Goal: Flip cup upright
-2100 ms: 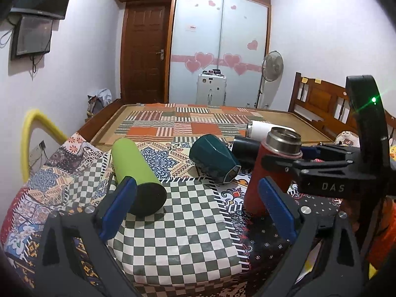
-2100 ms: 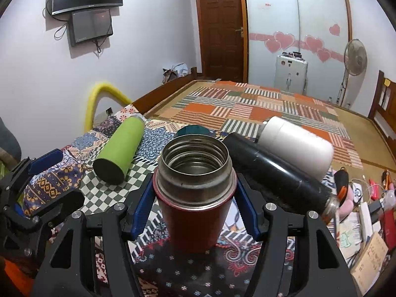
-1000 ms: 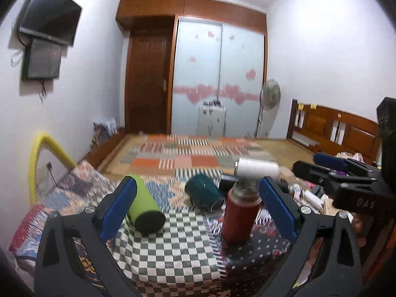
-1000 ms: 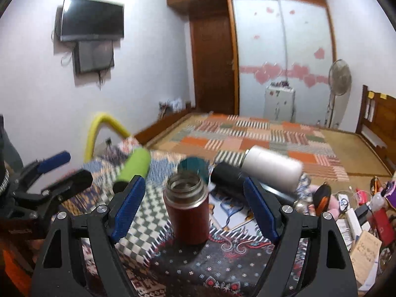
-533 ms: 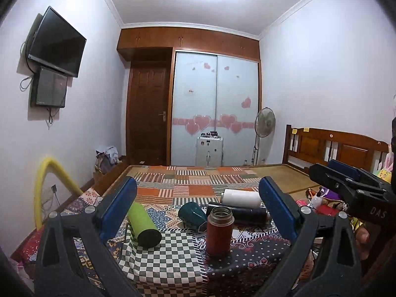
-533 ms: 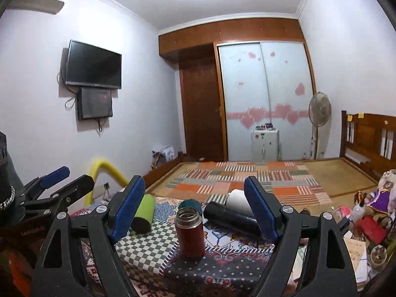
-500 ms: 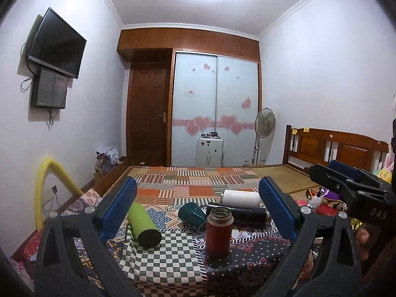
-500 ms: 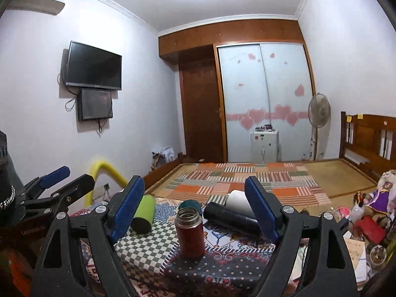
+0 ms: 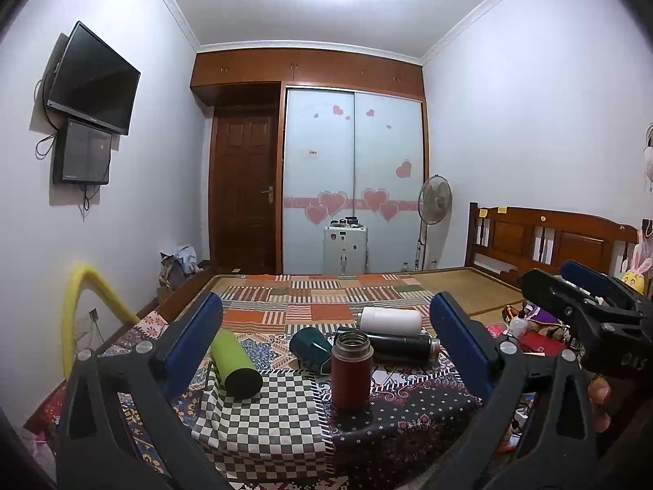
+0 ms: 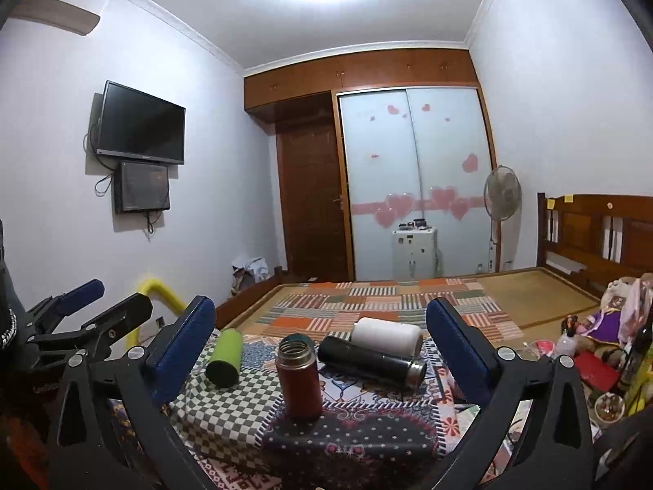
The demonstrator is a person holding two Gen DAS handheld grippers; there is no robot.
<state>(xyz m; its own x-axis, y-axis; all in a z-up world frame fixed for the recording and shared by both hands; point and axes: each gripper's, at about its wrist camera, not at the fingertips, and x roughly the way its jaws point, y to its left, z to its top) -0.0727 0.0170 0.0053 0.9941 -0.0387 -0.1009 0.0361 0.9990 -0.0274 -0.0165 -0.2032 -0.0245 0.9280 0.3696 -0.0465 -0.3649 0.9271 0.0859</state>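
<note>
Red cup (image 9: 352,369) stands upright at frame centre on the patterned cloth (image 9: 285,420), mouth up. Left gripper (image 9: 326,347) and right gripper (image 10: 320,351) both spread wide, empty, well apart from it. Risk: soft, uneven cloth could tip it. Green bottle (image 9: 236,367), teal cup (image 9: 310,347), black flask (image 9: 402,347) lie just beside, crowding any re-approach.

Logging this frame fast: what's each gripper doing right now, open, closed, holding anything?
Left gripper: open, holding nothing.
Right gripper: open, holding nothing; the red flask stands upright, free of it.
</note>
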